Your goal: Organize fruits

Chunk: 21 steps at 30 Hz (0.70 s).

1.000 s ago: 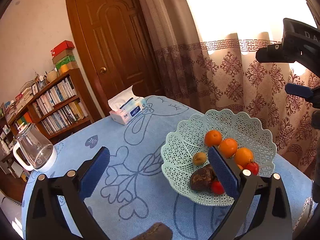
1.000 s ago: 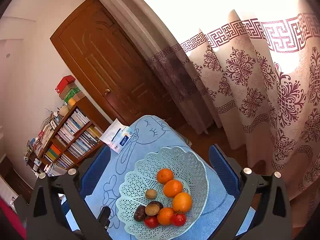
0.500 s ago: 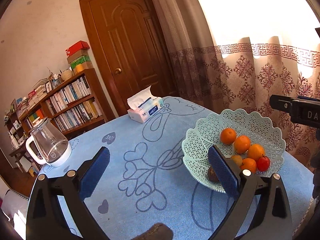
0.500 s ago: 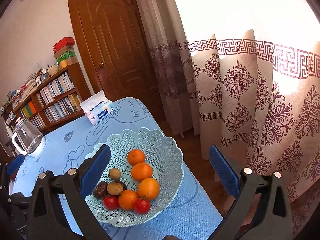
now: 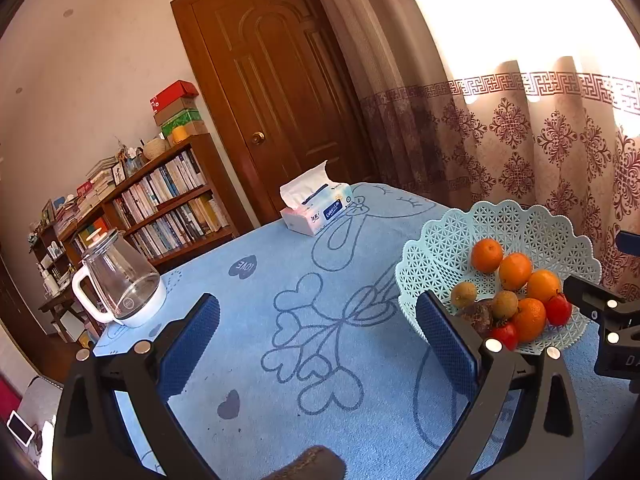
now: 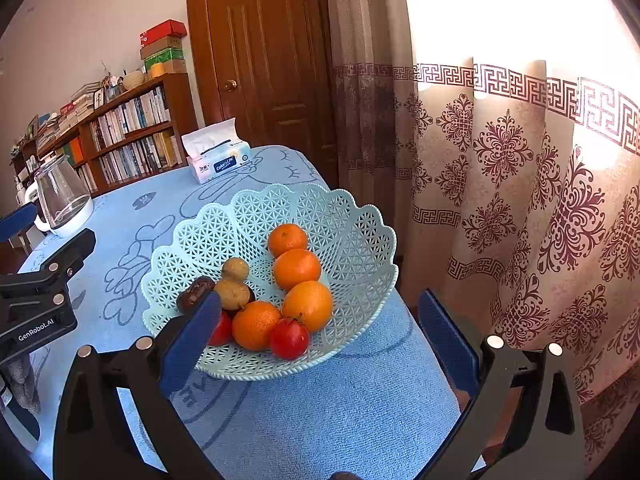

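A pale green lattice basket [image 6: 352,216] [image 5: 520,224] stands near the table's right edge. It holds several oranges [image 6: 298,268] [image 5: 515,271], red fruits [image 6: 289,338] [image 5: 558,309], small brown round fruits [image 6: 235,269] [image 5: 464,294] and a dark wrinkled fruit [image 6: 195,293]. My left gripper [image 5: 318,344] is open and empty, above the blue cloth to the left of the basket. My right gripper [image 6: 320,334] is open and empty, just in front of the basket, above the table.
The table wears a blue cloth with heart drawings [image 5: 312,320]. A tissue box [image 5: 318,210] sits at the far side and a glass kettle [image 5: 120,284] at the left. A patterned curtain [image 6: 520,184] hangs close on the right. A bookshelf [image 5: 160,204] and a wooden door [image 5: 280,92] stand behind.
Both grippers have drawn back and come lower, level with the table. The right gripper came down from high above the basket to in front of it. Both stayed open.
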Motion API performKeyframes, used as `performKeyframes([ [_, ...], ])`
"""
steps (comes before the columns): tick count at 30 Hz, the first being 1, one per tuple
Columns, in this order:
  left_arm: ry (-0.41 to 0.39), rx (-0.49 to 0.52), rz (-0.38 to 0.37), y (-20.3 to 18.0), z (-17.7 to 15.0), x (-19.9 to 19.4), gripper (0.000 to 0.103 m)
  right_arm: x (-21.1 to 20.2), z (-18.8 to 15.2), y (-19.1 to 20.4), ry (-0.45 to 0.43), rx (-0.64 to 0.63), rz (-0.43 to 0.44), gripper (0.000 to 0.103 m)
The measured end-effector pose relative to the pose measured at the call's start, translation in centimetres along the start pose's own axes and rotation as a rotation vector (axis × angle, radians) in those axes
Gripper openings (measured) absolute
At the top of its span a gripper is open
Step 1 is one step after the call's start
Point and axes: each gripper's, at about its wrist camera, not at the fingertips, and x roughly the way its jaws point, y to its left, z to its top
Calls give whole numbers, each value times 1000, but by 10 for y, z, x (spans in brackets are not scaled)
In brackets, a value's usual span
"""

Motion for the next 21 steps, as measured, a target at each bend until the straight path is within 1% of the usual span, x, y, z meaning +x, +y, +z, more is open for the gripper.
performKeyframes([
  [7,5,-3,4,-1,-3,1,98,-3,-1,1,-12,6,9,100],
  [15,24,5,29,-2,-6,6,98,-5,-2,5,-21,-3,11,100],
  [21,20,9,30,-2,-6,4,98,-5,-3,12,-25,-35,-3,100],
])
